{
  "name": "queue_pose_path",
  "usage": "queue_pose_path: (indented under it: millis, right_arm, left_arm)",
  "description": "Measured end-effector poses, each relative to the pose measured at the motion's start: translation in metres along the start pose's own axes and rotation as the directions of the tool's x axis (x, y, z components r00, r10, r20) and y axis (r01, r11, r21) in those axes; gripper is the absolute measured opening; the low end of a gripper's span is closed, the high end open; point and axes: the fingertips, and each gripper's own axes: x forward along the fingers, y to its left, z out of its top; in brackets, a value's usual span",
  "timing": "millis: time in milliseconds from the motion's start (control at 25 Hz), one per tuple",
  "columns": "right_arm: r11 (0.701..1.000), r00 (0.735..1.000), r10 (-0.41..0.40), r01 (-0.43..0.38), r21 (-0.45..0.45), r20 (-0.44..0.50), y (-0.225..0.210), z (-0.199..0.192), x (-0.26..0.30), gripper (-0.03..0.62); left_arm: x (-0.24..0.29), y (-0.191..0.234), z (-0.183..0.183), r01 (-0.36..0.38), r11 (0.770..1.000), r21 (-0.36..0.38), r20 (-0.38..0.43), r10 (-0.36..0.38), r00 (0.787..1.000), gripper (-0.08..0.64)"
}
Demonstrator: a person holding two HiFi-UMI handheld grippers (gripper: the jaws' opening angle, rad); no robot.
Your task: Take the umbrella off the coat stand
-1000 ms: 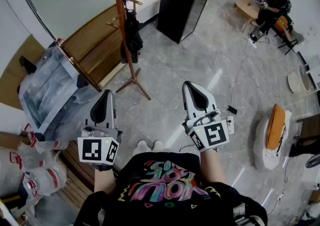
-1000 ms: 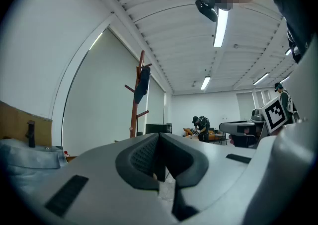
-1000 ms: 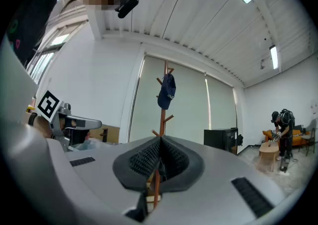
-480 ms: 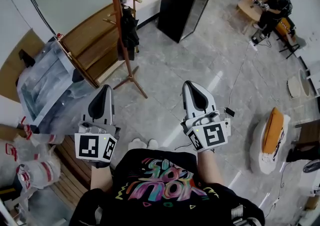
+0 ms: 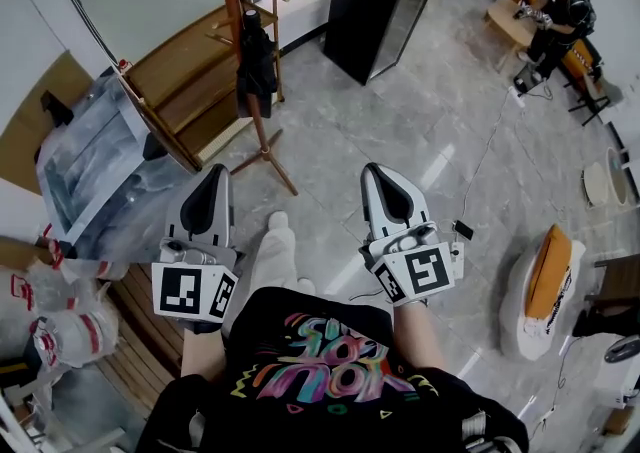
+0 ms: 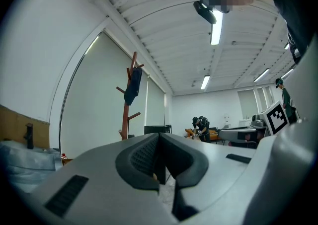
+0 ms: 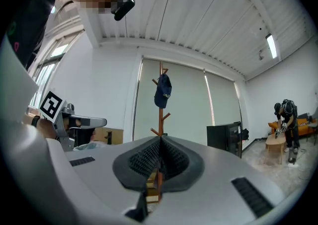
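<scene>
A brown wooden coat stand (image 5: pixel 247 61) rises from the grey floor ahead and to the left of me. On its upper pegs hangs a dark folded umbrella (image 5: pixel 258 63). The left gripper view shows the stand (image 6: pixel 125 119) with the umbrella (image 6: pixel 132 86) left of the jaws. In the right gripper view the stand (image 7: pixel 160 110) and umbrella (image 7: pixel 162 91) lie straight ahead. My left gripper (image 5: pixel 216 173) and right gripper (image 5: pixel 371 170) are held level in front of my body, well short of the stand. Both are shut with nothing between the jaws.
A tall black cabinet (image 5: pixel 375 1) stands behind and right of the stand. Wooden panels (image 5: pixel 190 81) and plastic-wrapped goods (image 5: pixel 90 166) line the left wall. A power strip with a cable (image 5: pixel 460 241) lies on the floor. A person (image 5: pixel 555 11) sits at the far right.
The person has stepped forward, one foot now showing between the grippers. The coat stand sits a little closer. Both grippers stay shut and empty.
</scene>
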Motion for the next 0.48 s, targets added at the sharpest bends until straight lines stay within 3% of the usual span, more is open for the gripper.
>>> queue_pose_path:
  millis: [480]
  right_arm:
    - [0.999, 0.999, 0.039, -0.039, -0.004, -0.026, -0.049, -0.018, 0.115, 0.014]
  left_arm:
    - [0.118, 0.049, -0.010, 0.011, 1.000, 0.004, 0.010, -0.011, 1.000, 0.025]
